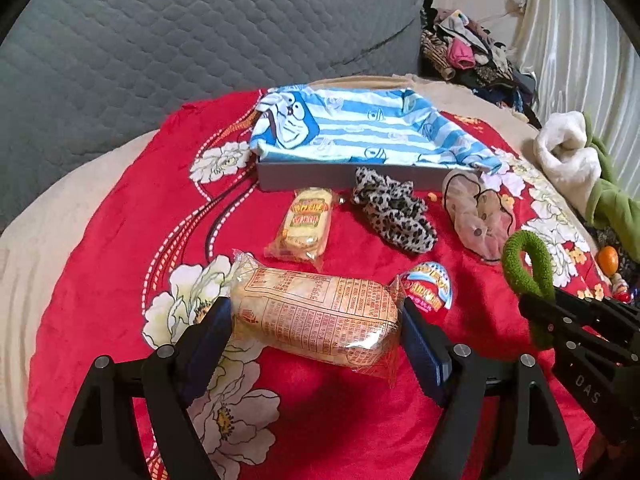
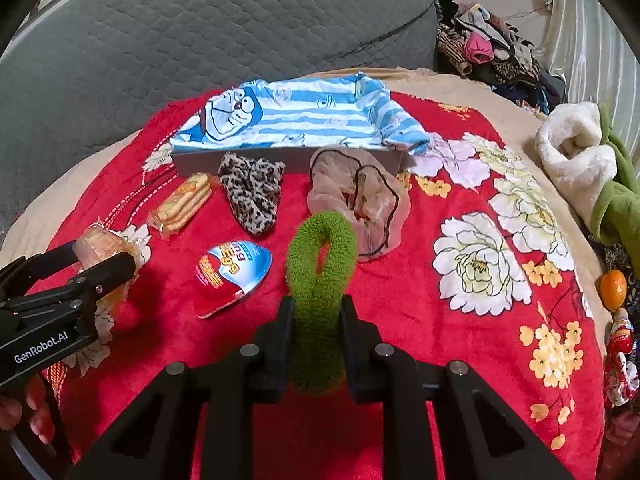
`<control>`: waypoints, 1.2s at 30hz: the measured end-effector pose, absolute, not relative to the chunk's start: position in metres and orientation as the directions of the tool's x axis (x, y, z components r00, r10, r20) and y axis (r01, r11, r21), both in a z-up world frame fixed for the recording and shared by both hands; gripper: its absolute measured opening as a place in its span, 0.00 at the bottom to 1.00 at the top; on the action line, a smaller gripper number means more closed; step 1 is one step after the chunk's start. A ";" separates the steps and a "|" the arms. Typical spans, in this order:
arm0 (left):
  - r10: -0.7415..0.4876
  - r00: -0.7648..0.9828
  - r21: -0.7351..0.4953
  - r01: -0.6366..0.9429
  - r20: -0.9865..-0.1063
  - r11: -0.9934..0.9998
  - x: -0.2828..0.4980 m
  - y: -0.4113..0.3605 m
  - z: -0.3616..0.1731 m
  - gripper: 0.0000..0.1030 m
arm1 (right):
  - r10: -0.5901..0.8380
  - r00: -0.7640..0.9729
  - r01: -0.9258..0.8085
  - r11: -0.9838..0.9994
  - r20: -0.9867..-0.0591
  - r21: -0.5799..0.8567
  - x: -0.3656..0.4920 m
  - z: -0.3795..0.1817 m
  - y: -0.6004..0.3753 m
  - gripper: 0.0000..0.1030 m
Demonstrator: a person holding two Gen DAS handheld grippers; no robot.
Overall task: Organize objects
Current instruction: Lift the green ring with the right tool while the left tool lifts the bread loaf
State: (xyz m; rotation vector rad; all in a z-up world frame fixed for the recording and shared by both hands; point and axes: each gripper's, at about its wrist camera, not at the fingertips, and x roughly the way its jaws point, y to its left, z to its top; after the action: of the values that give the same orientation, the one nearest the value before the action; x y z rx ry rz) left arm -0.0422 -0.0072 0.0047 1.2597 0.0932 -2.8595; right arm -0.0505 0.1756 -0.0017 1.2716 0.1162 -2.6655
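Note:
My left gripper (image 1: 316, 328) is shut on a long clear-wrapped snack packet (image 1: 316, 312), its pads pressing on the two ends just above the red floral blanket (image 1: 120, 208). My right gripper (image 2: 316, 312) is shut on a green fuzzy scrunchie (image 2: 308, 280), whose loop stands up past the fingertips. The right view shows the left gripper (image 2: 102, 256) at the left edge with the packet (image 2: 96, 240). The right gripper (image 1: 540, 300) and scrunchie (image 1: 510, 268) show at the right of the left wrist view. Behind lies a grey box (image 1: 304, 178) lined with blue-striped cartoon cloth.
On the blanket lie a small biscuit packet (image 1: 306, 224), a leopard scrunchie (image 1: 394, 212), a beige sheer scrunchie with a black hair tie (image 1: 476, 216) and an egg-shaped toy packet (image 2: 232, 272). A grey quilted cushion (image 1: 160, 40) stands behind; a clothes pile (image 2: 492, 52), plush blanket (image 2: 576, 152) and orange (image 2: 613, 288) sit right.

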 end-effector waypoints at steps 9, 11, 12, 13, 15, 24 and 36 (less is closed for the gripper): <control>0.007 -0.703 -0.046 0.036 -0.711 -0.998 -0.038 -0.005 0.020 0.80 | -0.139 -0.654 0.202 -0.979 -0.743 0.005 -0.047 0.016 0.172 0.22; 0.003 -0.708 -0.041 0.037 -0.706 -0.998 -0.038 -0.005 0.023 0.80 | -0.139 -0.667 0.200 -0.980 -0.732 0.004 -0.047 0.020 0.172 0.22; 0.001 -0.712 -0.039 0.037 -0.702 -0.999 -0.038 -0.005 0.025 0.80 | -0.139 -0.671 0.200 -0.980 -0.728 0.003 -0.046 0.022 0.172 0.22; 0.000 -0.714 -0.037 0.037 -0.700 -0.999 -0.037 -0.005 0.026 0.80 | -0.141 -0.676 0.201 -0.980 -0.723 0.003 -0.046 0.024 0.171 0.22; -0.003 -0.720 -0.032 0.035 -0.694 -0.999 -0.037 -0.004 0.030 0.80 | -0.141 -0.686 0.200 -0.980 -0.714 0.002 -0.045 0.029 0.172 0.22; 0.002 -0.737 -0.017 0.013 -0.675 -1.000 -0.037 0.006 0.043 0.80 | -0.147 -0.708 0.196 -0.981 -0.690 0.008 -0.044 0.044 0.175 0.22; -0.007 -0.751 -0.003 0.012 -0.661 -1.000 -0.040 0.009 0.056 0.80 | -0.153 -0.727 0.195 -0.981 -0.670 0.013 -0.045 0.057 0.178 0.21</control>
State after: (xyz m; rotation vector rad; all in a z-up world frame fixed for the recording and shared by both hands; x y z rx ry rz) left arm -0.0401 0.0091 0.0557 1.1056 0.0107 -2.9294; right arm -0.0452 0.1776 0.0570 1.0612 0.0868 -2.7554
